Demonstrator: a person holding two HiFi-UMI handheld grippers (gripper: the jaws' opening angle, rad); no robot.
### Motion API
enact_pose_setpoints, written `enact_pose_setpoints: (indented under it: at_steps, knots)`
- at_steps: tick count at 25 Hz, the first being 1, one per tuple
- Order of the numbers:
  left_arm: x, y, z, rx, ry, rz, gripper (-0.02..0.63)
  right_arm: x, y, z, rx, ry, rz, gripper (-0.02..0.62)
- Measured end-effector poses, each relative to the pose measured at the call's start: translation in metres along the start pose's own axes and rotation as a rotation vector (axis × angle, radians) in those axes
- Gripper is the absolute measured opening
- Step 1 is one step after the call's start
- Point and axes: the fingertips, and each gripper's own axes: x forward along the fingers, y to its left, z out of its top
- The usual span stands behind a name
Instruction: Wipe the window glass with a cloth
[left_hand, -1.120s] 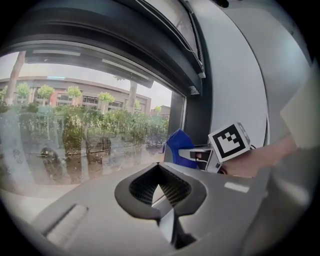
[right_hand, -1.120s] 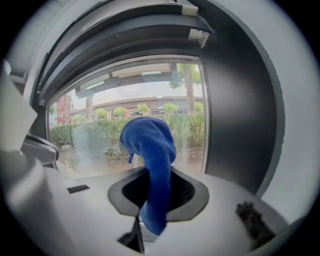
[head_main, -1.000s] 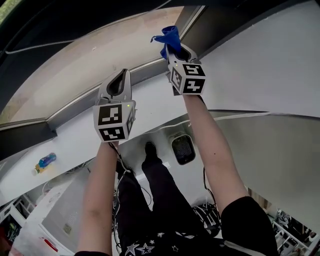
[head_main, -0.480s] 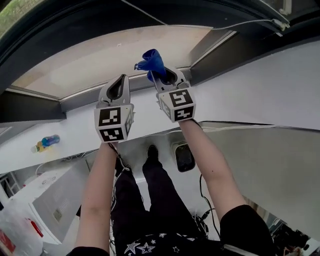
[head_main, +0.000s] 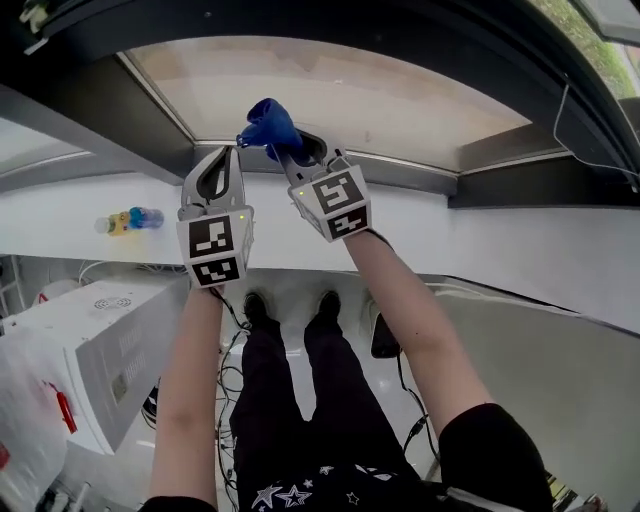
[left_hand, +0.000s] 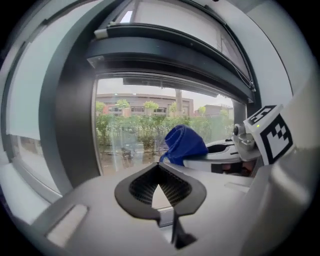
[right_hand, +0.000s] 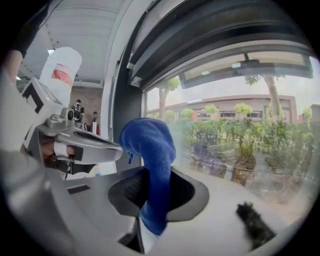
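A blue cloth (head_main: 266, 127) (right_hand: 150, 165) (left_hand: 183, 145) is bunched in my right gripper (head_main: 290, 150) (right_hand: 155, 192), which is shut on it and held up against the lower edge of the window glass (head_main: 340, 95) (right_hand: 235, 145) (left_hand: 145, 135). My left gripper (head_main: 217, 172) (left_hand: 159, 170) is just to its left, shut with nothing between its jaws, pointing at the same pane near the dark vertical frame (left_hand: 75, 135). Both sit above the white sill (head_main: 420, 215).
A dark window frame (head_main: 500, 180) borders the pane at right and below. A small bottle (head_main: 128, 219) lies on the sill at left. A white machine (head_main: 95, 345) stands on the floor at lower left, with cables near the person's feet (head_main: 290, 310).
The head view has swung left along the window. Both grippers have shifted left and closer together, the right one carrying the cloth along the bottom of the glass.
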Motion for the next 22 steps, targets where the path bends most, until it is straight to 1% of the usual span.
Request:
enact_pose_setpoints:
  at_steps: [3, 6, 8, 11, 14, 17, 22]
  knots:
    - [-0.014, 0.049, -0.014, -0.04, -0.004, 0.048, 0.008, 0.057, 0.042, 0.006, -0.029, -0.011, 0.071, 0.078]
    - [-0.019, 0.082, -0.026, -0.079, -0.001, 0.081, 0.008, 0.105, 0.07, 0.003, -0.02, -0.011, 0.107, 0.077]
    - [-0.02, 0.095, -0.032, -0.091, 0.0, 0.079, 0.008, 0.131, 0.084, -0.003, 0.009, 0.004, 0.111, 0.077]
    - [-0.024, 0.11, -0.038, -0.08, 0.002, 0.058, 0.008, 0.165, 0.101, -0.014, 0.03, 0.033, 0.11, 0.077]
    - [-0.023, 0.113, -0.043, -0.081, 0.009, 0.035, 0.008, 0.184, 0.104, -0.026, 0.055, 0.059, 0.09, 0.077]
    - [-0.017, 0.113, -0.046, -0.087, 0.017, 0.029, 0.009, 0.195, 0.098, -0.038, 0.102, 0.082, 0.066, 0.077]
    - [-0.01, 0.11, -0.051, -0.076, 0.028, 0.033, 0.008, 0.193, 0.07, -0.049, 0.14, 0.085, 0.001, 0.078]
